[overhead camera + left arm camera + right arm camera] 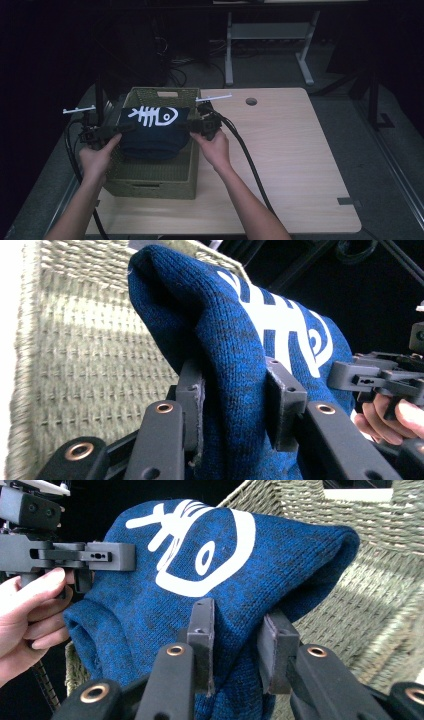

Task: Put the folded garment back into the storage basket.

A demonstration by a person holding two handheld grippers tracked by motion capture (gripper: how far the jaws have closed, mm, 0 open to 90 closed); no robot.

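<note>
Folded blue knit garment (155, 132) with white fish-bone print being held over the woven basket (150, 175), hanging between both grippers, long axis running side to side across the basket's width. Left gripper (117, 131) clamping the garment's left end; in the left gripper view, fingers (192, 400) pressing a thick fold of knit from both sides. Right gripper (192, 126) clamping the opposite end; in the right gripper view, fingers (202, 630) likewise closed on bunched fabric. Both hands standing about equally near, one at each end, garment sagging slightly in the middle. Basket sitting at the left part of the worktop (280, 150), directly beneath the load. Judged: lowering straight down being the next move, turning on keeping the garment's long axis parallel to the basket's short walls so both ends clear the rim (165, 90).
</note>
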